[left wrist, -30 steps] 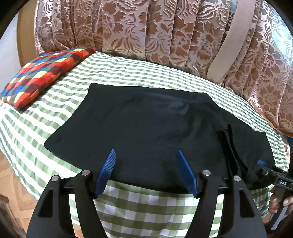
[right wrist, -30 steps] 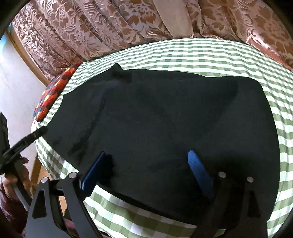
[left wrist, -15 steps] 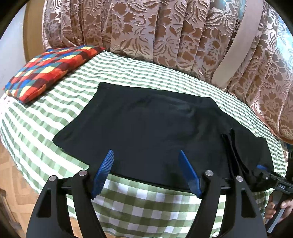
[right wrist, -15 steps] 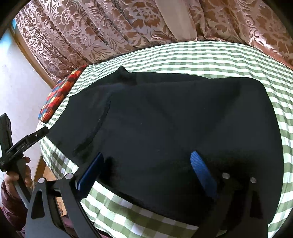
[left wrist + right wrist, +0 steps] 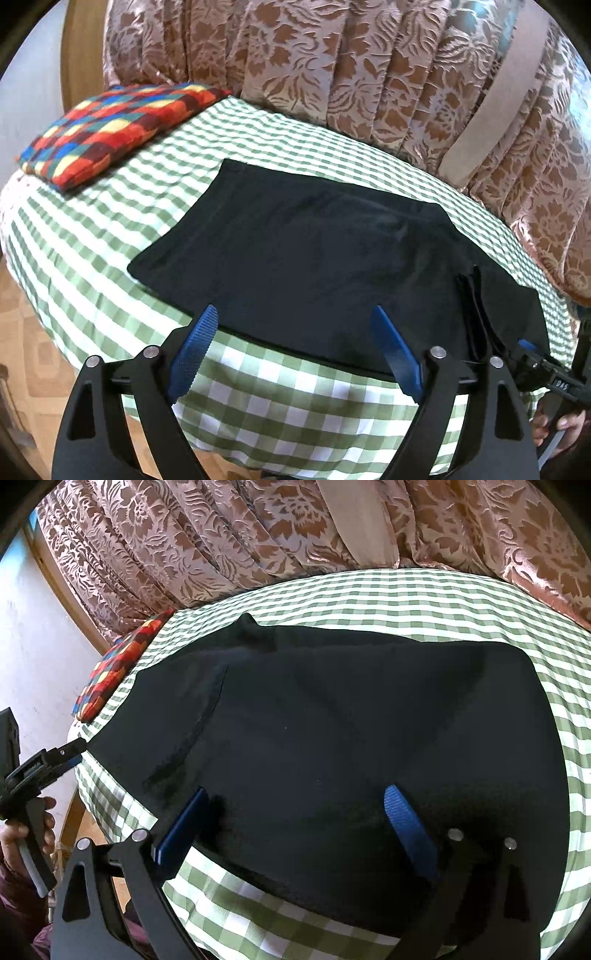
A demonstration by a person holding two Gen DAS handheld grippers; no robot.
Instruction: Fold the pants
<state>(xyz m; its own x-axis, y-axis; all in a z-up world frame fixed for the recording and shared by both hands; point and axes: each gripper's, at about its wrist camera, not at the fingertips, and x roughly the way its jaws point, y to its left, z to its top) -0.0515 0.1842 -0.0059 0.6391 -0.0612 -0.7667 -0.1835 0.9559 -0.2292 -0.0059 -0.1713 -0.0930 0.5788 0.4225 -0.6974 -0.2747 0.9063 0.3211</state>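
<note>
Black pants point(image 5: 314, 251) lie flat on the green-checked tablecloth point(image 5: 295, 410), with a zip or seam line near their right end. My left gripper point(image 5: 293, 314) hovers over the near edge of the pants, its jaws opening, the blue pads wide apart and pressing on nothing. In the right wrist view the pants point(image 5: 332, 720) fill the table, and my right gripper point(image 5: 295, 792) stands open above their near edge, not gripping the cloth. Each gripper shows in the other's view: the right gripper point(image 5: 546, 373) at the pants' right corner, the left gripper point(image 5: 55, 760) at their left end.
A red, blue and yellow patchwork cushion point(image 5: 110, 129) lies at the table's far left. Brown floral curtains point(image 5: 332, 74) hang close behind the table. The tablecloth drops off at the near edge, with wooden floor point(image 5: 22, 332) below on the left. A hand point(image 5: 22, 834) holds the left gripper's handle.
The left gripper's jaws have spread wider and it has drifted sideways, so the pants and cushion sit further right in its view. The right gripper has stayed put.
</note>
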